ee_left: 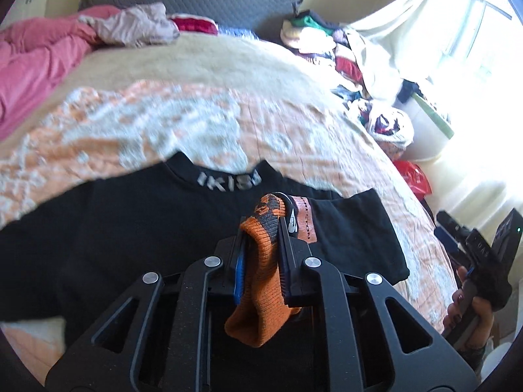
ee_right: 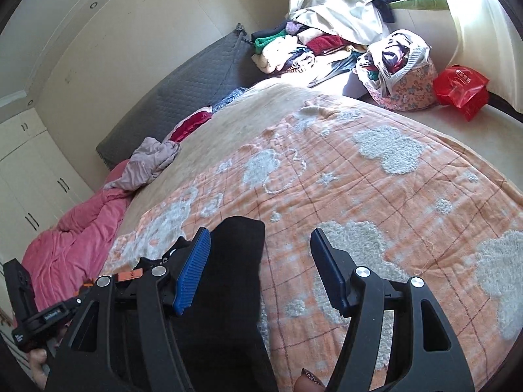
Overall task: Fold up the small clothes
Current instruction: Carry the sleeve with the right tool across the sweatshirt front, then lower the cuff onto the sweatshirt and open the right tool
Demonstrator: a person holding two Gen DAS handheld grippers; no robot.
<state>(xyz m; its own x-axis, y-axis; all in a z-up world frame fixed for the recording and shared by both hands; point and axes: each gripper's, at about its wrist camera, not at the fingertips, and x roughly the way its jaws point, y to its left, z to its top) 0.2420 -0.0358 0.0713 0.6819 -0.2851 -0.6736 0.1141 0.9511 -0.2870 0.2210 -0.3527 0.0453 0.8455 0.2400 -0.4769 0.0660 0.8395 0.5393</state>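
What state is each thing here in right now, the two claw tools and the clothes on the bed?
left gripper: shut on the orange sock
orange sock: pinched, hanging down
right gripper: open, empty
black shirt: lying spread on the blanket
blanket: spread over the bed
red bag: crumpled

Ribbed knit orange sock (ee_left: pixel 261 281), matt black cotton shirt (ee_left: pixel 98 228), fluffy quilted bedspread (ee_right: pixel 359 196), glossy red plastic bag (ee_right: pixel 461 89)

Shirt (ee_left: pixel 98 245) lies on blanket (ee_right: pixel 359 196), basket (ee_right: pixel 402 85) behind.
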